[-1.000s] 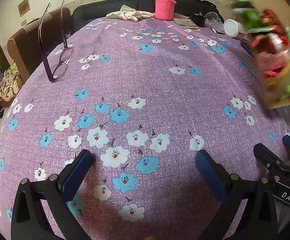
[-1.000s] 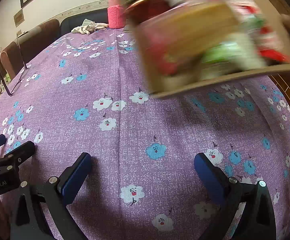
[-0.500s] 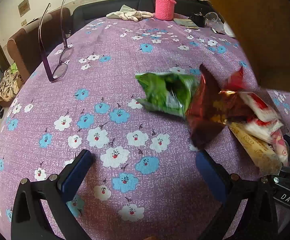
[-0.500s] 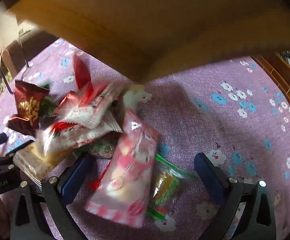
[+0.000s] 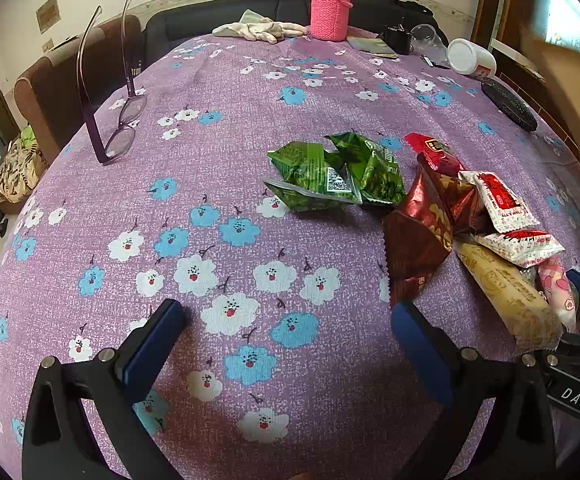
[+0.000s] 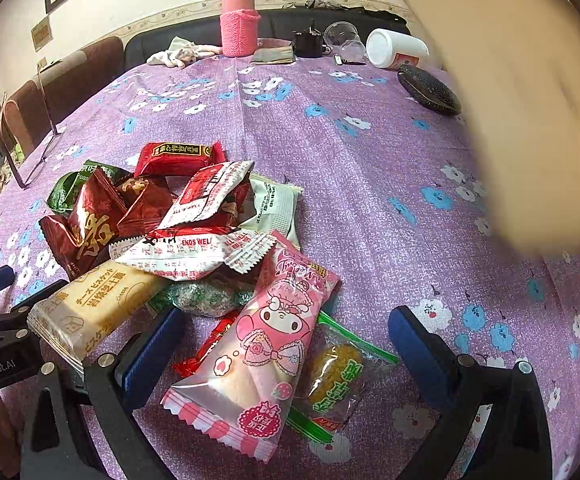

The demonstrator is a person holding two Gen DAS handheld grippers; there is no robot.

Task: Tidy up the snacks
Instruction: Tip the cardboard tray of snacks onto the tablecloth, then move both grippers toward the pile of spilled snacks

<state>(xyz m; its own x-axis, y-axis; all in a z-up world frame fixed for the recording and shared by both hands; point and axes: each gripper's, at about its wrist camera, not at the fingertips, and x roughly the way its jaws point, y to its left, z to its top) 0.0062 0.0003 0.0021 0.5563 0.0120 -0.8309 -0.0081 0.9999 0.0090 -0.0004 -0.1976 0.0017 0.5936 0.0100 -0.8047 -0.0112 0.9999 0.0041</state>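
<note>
A heap of snack packets lies on the purple flowered tablecloth (image 5: 218, 92). In the left wrist view I see green packets (image 5: 330, 176), dark red packets (image 5: 422, 224), white-and-red packets (image 5: 502, 204) and a tan biscuit pack (image 5: 506, 296). In the right wrist view a pink bunny packet (image 6: 266, 344) lies between the fingers, with the tan biscuit pack (image 6: 90, 312), a green-and-yellow packet (image 6: 338, 380) and red packets (image 6: 178, 156) around it. My left gripper (image 5: 286, 340) is open and empty, left of the heap. My right gripper (image 6: 286, 340) is open over the heap's near edge.
A blurred cardboard box (image 6: 522, 100) hangs at the upper right. Purple glasses (image 5: 110, 120) stand at the left. A pink-sleeved flask (image 5: 329, 4), a cloth (image 5: 258, 28), a white tub (image 5: 470, 58) and a dark case (image 5: 508, 100) sit along the far edge.
The cardboard box tipped over the table and spilled the snacks into a heap. It has since swung away to the upper right. Both grippers stayed still and open.
</note>
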